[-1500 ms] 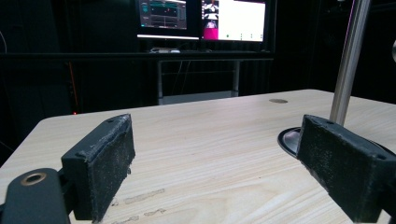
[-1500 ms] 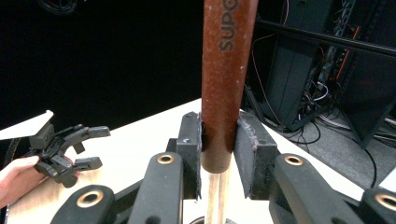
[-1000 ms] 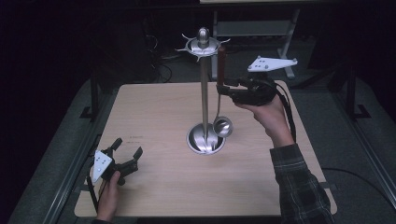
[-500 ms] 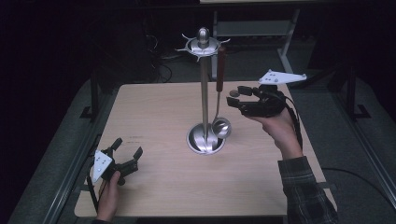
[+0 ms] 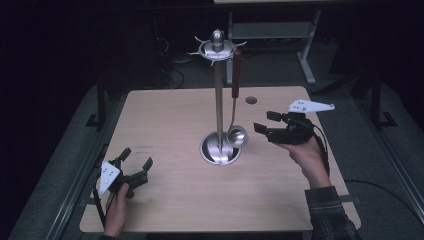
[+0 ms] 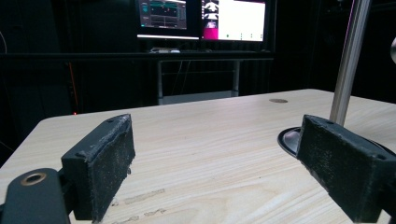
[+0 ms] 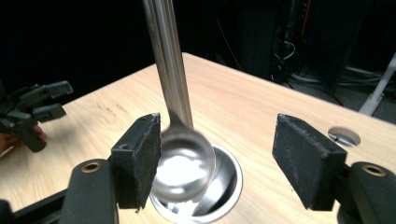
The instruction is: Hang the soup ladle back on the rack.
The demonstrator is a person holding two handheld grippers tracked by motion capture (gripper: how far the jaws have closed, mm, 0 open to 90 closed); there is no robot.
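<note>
1. Black pads of my right gripper [image 7: 215,163] stand apart; they have just been opening, and nothing is pinched between them. In the right gripper view the ladle [image 7: 183,163] bowl sits just beside the left-hand pad, close enough that I cannot tell whether they touch; the other pad is well clear.

2. Key relation: from above, the ladle [image 5: 236,134] lies just to the left of my right gripper [image 5: 265,123], with its bowl near jaw height. Its long axis runs upright: dark red handle hooked at the crown of the steel stand [image 5: 218,100], thin shank down, bowl hanging just above the round base. Jaws point level at the bowl, not the handle.

3. My right hand [image 5: 305,152] is clearly the nearer one. Judgement: any re-grip or lift falls to it, and should go up along the hanging axis to clear the hook.

4. My left gripper [image 5: 134,164] rests low at the near-left of the wooden table [image 5: 165,115], jaws wide apart and empty, well apart from the stand. In its own view the pads [image 6: 105,154] frame bare wood, with the stand pole [image 6: 348,60] behind the right-hand pad.

5. Writing: lit monitors [image 6: 201,18] beyond the table show text too small to read. No brand or label seen on ladle, stand or grippers.
</note>
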